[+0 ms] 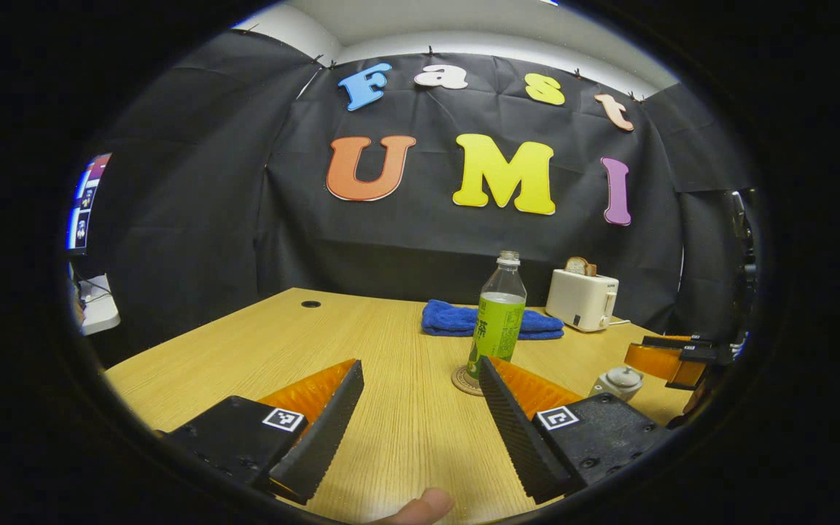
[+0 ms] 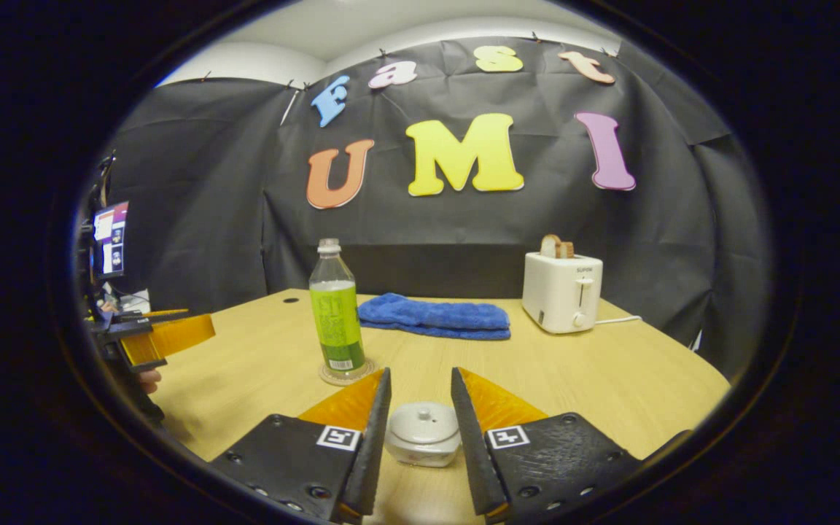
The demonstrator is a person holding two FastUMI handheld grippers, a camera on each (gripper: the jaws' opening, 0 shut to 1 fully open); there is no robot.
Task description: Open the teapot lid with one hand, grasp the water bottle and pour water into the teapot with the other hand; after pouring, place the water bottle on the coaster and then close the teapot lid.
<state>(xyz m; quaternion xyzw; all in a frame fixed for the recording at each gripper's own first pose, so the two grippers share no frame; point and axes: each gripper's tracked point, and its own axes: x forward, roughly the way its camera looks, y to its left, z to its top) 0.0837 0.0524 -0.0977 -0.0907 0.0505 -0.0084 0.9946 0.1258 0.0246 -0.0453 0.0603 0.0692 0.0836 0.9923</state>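
**Teapot sits between the right fingers, lid still on**

Nearest the lens in the right gripper view, the right gripper [image 2: 420, 408] stands with its fingers parted, and the small white teapot [image 2: 423, 435] lies in the gap between them, just ahead. Neither finger seems to touch it. Its lid [image 2: 424, 421] rests closed on top, knob upward, so the opening step is not yet done. The lid lies straight ahead of these fingers and a little low; I judge this hand is the nearer one for lifting it.

Further out and to the left stands the water bottle [image 2: 336, 313], upright on the round coaster [image 2: 347, 375], its long axis vertical. In the left gripper view the left gripper [image 1: 420, 397] is wide open and holds nothing, with the bottle ahead and slightly right of its gap, the right finger overlapping its base. A sideways grasp on the upright bottle seems the fitting move for that hand.

Behind lie a folded blue towel [image 2: 434, 317] and a white toaster [image 2: 562, 292], on the wooden table [image 2: 646, 372].
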